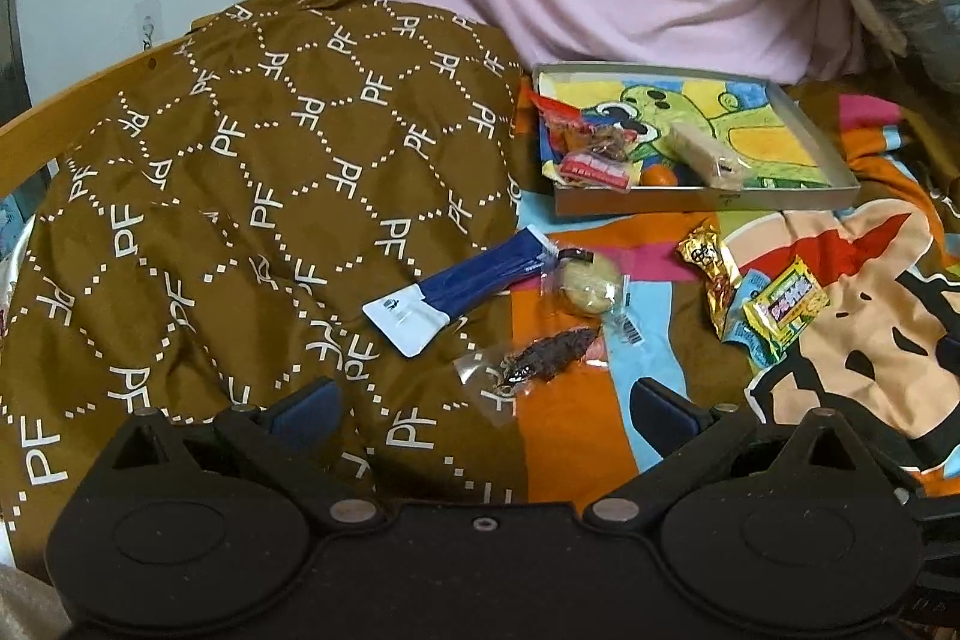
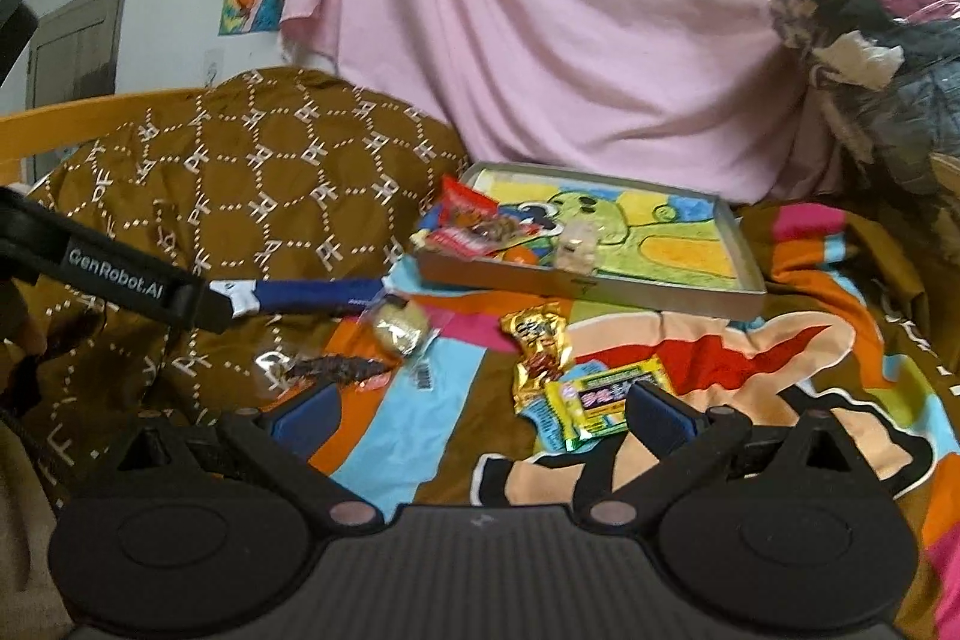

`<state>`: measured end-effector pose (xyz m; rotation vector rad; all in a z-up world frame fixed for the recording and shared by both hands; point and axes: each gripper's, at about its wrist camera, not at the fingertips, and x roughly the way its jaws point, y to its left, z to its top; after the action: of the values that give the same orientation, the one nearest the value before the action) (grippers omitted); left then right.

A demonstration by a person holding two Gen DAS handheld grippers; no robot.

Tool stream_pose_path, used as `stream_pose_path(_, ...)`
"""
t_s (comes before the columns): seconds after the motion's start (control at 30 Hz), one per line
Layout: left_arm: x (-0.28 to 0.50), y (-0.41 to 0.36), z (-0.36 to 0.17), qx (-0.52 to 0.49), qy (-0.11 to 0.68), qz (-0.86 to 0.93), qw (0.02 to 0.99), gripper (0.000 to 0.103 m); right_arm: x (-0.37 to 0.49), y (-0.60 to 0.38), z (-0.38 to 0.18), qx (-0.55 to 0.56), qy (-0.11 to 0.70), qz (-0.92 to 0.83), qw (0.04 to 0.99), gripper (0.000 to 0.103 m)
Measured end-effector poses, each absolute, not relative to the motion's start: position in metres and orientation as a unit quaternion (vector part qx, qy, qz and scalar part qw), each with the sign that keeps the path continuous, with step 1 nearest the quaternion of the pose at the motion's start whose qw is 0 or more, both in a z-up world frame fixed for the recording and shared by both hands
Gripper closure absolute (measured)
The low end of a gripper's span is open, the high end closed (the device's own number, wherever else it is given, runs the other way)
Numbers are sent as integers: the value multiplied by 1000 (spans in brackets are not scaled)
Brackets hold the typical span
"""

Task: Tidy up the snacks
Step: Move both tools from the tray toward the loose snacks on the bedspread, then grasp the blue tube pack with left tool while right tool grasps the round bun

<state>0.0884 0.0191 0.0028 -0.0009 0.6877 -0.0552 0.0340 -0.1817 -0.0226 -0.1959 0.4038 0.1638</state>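
The job is sitting partway: a few snacks are lying in the box's near-left corner, while the blue pack, cookie, dark strip, gold pack and yellow pack are still waiting loose on the bed. Both left tongs and right tongs are hanging open, gripping nothing.

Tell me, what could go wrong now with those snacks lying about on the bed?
The clear-wrapped dark snack lies where the brown quilt slopes, so a pinch might only push it or snag the fabric. The yellow packet overlaps a blue one; the right gripper could lift both. The shallow tray sits on soft bedding and is crowded at one end, so it may tip.
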Motion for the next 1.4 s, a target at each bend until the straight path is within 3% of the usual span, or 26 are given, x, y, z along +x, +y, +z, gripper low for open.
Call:
stream_pose_path(0.23, 104, 28, 9, -7, 340, -27, 940, 1, 44, -179, -23, -105, 221, 110, 963, 0)
stream_pose_path(0.57, 152, 31, 8, 114, 318, -60, 939, 1, 84, -173, -25, -137, 235, 129, 953, 0)
stream_pose_path(1.03, 199, 19, -18, 185, 332, -114, 918, 1, 152, -145, -55, -268, 219, 256, 903, 0)
stream_pose_path(1.4, 225, 14, -35, 231, 305, -165, 909, 1, 205, -150, -85, -238, 238, 240, 911, 0)
